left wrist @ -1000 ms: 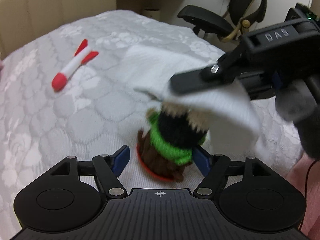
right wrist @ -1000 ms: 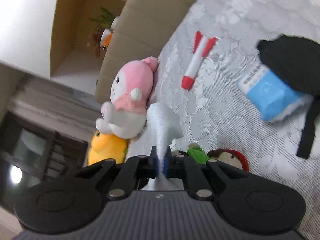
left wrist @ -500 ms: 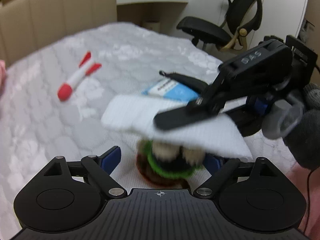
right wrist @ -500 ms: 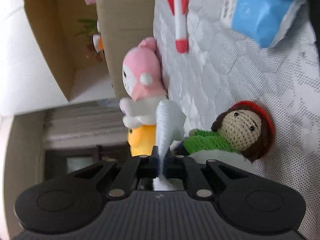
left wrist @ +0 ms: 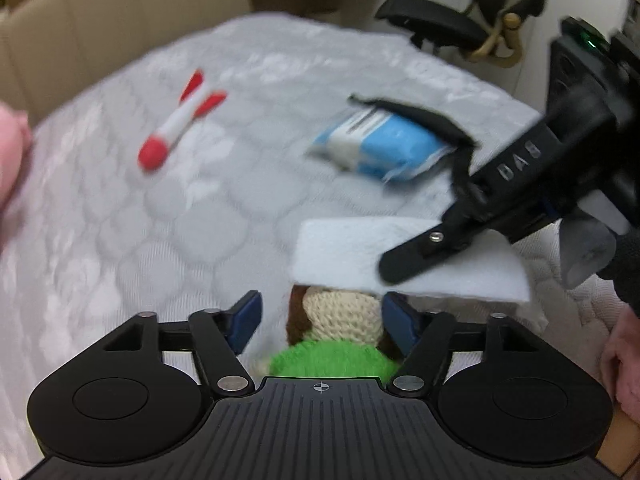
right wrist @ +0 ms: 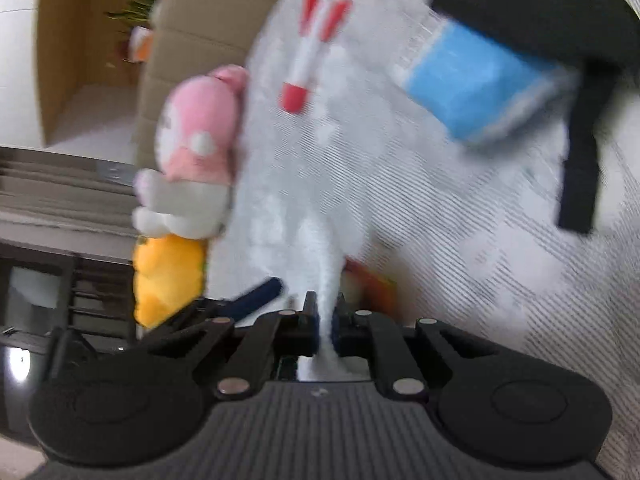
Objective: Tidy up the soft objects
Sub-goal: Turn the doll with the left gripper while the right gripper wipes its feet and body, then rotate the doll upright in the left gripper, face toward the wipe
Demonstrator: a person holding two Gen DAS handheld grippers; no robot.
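Now clamped shut on a white cloth (left wrist: 404,256): right tool (right wrist: 325,316), held flat just above the crocheted doll (left wrist: 340,320). Spread open around that doll's head: left tool (left wrist: 320,316), neither blue pad clearly touching. Farther off on the quilted bed (left wrist: 160,220): red-and-white rocket toy (left wrist: 176,124), blue packet (left wrist: 384,148) under black fabric (right wrist: 560,20).

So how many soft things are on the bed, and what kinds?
Plush and crochet toys: 4 (pink bunny, yellow plush, crochet doll, red-and-white rocket)
White cloths: 1
Blue packs: 1
Black fabric items: 1
Total: 7
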